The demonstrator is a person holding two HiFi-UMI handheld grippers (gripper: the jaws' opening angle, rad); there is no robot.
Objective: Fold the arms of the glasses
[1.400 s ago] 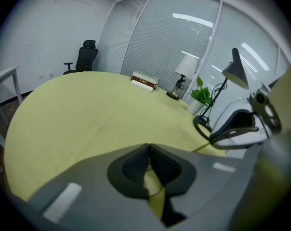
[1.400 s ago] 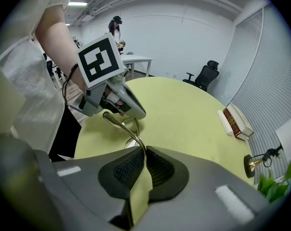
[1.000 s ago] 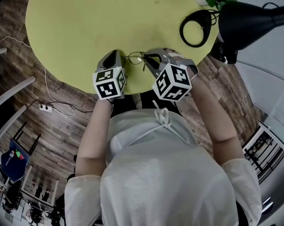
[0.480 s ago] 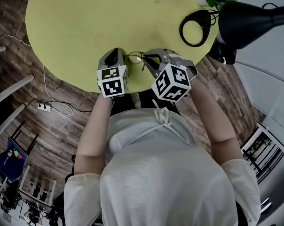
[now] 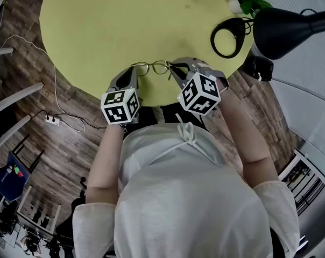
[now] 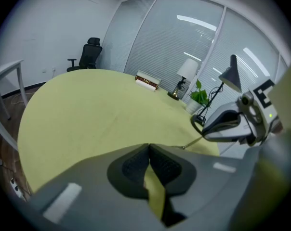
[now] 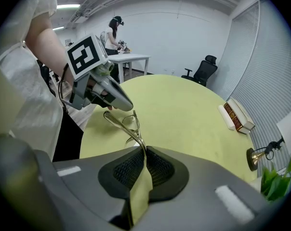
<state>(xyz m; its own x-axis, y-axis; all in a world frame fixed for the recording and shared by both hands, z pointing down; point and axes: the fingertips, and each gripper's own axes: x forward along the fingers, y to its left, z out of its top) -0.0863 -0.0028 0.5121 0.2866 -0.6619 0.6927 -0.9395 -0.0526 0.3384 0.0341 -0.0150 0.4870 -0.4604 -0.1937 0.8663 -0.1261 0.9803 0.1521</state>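
Head view: round yellow-green table [image 5: 125, 26] fills the top, and a black desk lamp [image 5: 283, 31] stands at its right edge.
Left gripper [image 6: 149, 147]: the jaws are pressed together, with nothing seen between them. The tip is just beside the left end of the thin gold wire-frame glasses [image 5: 154, 67].
Right gripper [image 7: 145, 153]: the jaws are clamped on one thin arm of the glasses.
Glasses: between both grippers, over the table's near edge.

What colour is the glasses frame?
Gold-toned thin metal on the glasses; it shows best in the right gripper view.
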